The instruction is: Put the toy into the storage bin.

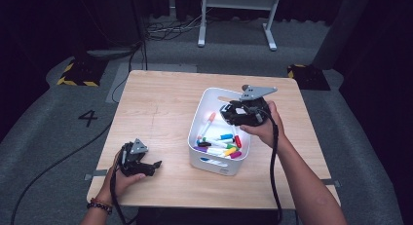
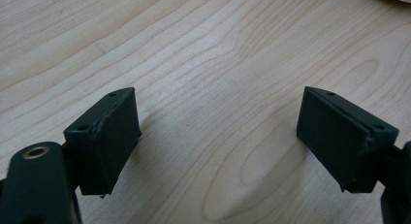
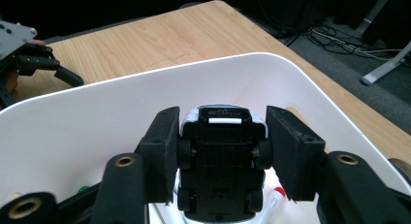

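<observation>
Toy car (image 3: 220, 158) upside down, clamped between right gripper (image 3: 220, 156) pads over white bin (image 3: 97, 122) of markers (image 1: 219, 144). Left gripper (image 2: 218, 136) wide apart, empty, on table (image 2: 218, 49).

Right tool (image 1: 233, 114) over white bin (image 1: 214, 162) of markers (image 1: 219, 144), left tool (image 1: 151, 165) on table (image 1: 160, 108)

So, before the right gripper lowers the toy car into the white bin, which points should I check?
1. Right gripper shut on the toy car, pads on its wheels: ok.
2. Car above the white bin, inside its rim: ok.
3. Free floor under the car: not ok, markers lie in the bin.
4. Left gripper open, holding nothing, resting away from the bin on the table: ok.
5. Bin steady when touched: cannot tell.
</observation>
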{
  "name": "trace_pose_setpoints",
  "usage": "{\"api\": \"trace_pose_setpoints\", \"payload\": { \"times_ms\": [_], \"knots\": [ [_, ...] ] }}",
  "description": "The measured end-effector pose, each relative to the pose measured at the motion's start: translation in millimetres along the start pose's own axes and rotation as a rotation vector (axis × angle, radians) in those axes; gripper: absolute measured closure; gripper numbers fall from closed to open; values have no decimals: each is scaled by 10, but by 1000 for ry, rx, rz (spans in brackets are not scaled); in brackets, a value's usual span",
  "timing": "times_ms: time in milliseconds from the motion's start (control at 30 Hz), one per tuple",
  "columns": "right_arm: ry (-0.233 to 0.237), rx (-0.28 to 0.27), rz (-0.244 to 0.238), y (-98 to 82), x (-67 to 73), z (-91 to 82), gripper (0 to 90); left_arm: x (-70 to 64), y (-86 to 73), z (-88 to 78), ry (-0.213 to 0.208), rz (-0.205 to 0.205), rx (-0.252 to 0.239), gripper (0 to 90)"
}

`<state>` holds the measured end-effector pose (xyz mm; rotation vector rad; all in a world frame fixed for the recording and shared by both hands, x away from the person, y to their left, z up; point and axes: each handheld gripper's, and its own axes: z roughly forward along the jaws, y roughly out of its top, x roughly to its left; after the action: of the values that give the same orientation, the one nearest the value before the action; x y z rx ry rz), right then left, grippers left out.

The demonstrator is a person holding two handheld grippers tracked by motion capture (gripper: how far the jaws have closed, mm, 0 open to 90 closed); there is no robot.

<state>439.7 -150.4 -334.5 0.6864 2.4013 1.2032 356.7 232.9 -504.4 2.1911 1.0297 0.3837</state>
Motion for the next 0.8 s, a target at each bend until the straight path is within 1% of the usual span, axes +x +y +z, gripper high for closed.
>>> {"api": "trace_pose_setpoints", "payload": {
  "times_ms": [133, 200, 300, 367, 500, 667, 767, 800],
  "knots": [
    [21, 19, -13, 0, 24, 78, 488, 1, 1, -1, 0, 1, 0, 157],
    [39, 28, -13, -1, 32, 119, 488, 2, 1, -1, 0, 1, 0, 157],
    [49, 48, -18, -2, 53, 167, 488, 1, 0, 0, 0, 1, 0, 157],
    [59, 69, -34, -4, 72, 205, 488, 0, 0, 0, 0, 0, 0, 157],
    [78, 93, -45, -12, 105, 247, 488, 1, 0, 0, 0, 1, 0, 157],
    [107, 98, -44, -35, 160, 276, 488, 2, 1, -1, 0, 1, 0, 157],
    [116, 122, -78, -53, 205, 293, 487, 2, 1, -1, 0, 1, 0, 157],
    [118, 129, -74, -55, 217, 294, 488, 2, 1, 0, 0, 1, 0, 157]
  ]
}}
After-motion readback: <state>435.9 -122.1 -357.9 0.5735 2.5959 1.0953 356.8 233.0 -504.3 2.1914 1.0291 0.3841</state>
